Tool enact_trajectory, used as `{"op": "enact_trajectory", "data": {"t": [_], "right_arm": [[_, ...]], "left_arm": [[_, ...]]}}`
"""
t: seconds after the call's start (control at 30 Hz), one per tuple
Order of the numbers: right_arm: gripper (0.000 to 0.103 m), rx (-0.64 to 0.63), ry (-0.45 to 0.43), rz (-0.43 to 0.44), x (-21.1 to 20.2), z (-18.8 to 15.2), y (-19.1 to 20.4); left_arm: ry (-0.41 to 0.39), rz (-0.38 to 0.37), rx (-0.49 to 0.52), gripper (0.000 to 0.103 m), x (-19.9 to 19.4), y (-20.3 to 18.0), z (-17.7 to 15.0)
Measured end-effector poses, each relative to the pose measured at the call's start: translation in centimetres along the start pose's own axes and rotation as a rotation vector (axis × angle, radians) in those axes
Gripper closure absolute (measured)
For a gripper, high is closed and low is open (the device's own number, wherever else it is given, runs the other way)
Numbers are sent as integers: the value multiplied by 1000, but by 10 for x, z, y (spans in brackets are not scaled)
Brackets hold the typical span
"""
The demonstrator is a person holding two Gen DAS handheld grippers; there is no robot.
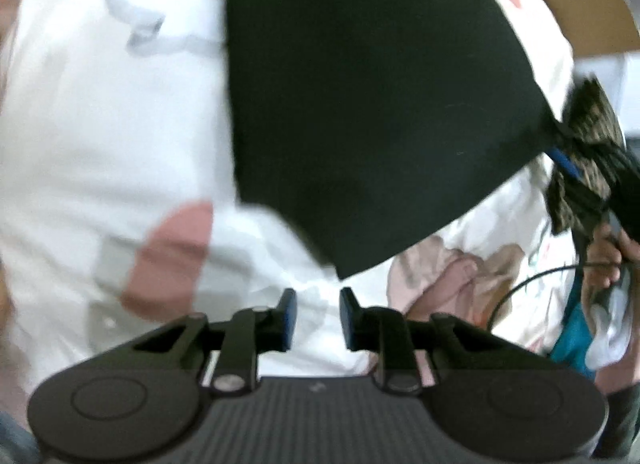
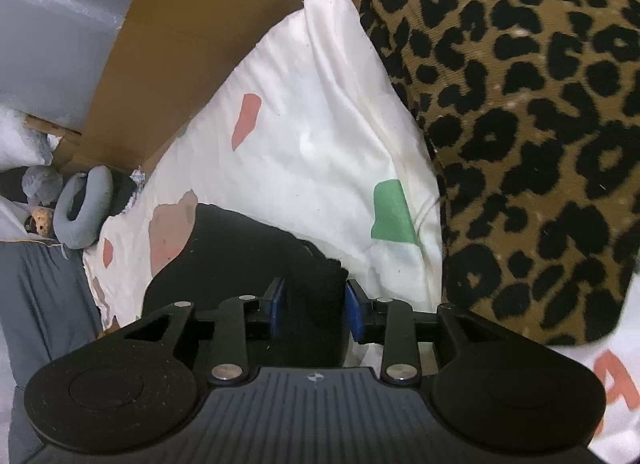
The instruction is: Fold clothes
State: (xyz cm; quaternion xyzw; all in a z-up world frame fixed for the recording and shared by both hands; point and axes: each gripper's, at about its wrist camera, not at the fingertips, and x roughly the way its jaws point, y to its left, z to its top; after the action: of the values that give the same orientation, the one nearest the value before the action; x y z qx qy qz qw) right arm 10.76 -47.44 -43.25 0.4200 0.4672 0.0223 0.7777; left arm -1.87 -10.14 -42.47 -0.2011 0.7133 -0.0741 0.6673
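The black garment (image 1: 372, 103) lies spread on the white patterned bedsheet (image 1: 100, 135), and in the left wrist view its nearest corner points toward the left gripper (image 1: 314, 318). The left gripper's jaws stand partly apart with nothing between the blue pads; the garment corner lies just ahead of the fingertips and does not touch them. In the right wrist view, a bunched edge of the black garment (image 2: 248, 248) lies between the blue pads of the right gripper (image 2: 314, 312). These jaws are also partly apart; the fabric fills most of the gap, and the pads do not visibly press on it. In the left wrist view, the right gripper (image 1: 568, 161) appears at the garment's far right corner, with one blue pad showing against the fabric, and the person's hand (image 1: 604, 260) is visible behind it, with a thin black cable just beside it. A leopard-print garment (image 2: 520, 123) lies on the bedsheet to the right of the black garment, covering the sheet's upper right area in the right wrist view. A brown cardboard panel (image 2: 192, 43) stands along the far edge of the bedsheet. A grey neck pillow (image 2: 84, 207) lies beyond the sheet's left edge, near the foot of the cardboard. A teal cloth (image 1: 576, 340) lies at the right edge of the left wrist view; that view is blurred.
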Motion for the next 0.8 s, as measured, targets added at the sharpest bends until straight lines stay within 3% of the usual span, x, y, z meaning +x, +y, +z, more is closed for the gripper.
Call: {"op": "enact_trajectory", "data": {"t": [0.07,0.2,0.5,0.73,0.8], "right_arm": [[61,7,-2,1,-6,-4,0],[59,14,2,5,-13,-13,0],[56,20,15,4,-17,-35,8],[56,-8,27,-24,-15,-44,18],[56,-19,30,-32,-14,-46,21]], "left_arm": [[-14,24,76,72,-14,-14,18],[-50,72,220,61,-26,-43,62],[-41,190,615,57,-68,-96,145],[-88,180,724,54,-65,-113,188],[-101,172,735,50,-67,-108,196]]}}
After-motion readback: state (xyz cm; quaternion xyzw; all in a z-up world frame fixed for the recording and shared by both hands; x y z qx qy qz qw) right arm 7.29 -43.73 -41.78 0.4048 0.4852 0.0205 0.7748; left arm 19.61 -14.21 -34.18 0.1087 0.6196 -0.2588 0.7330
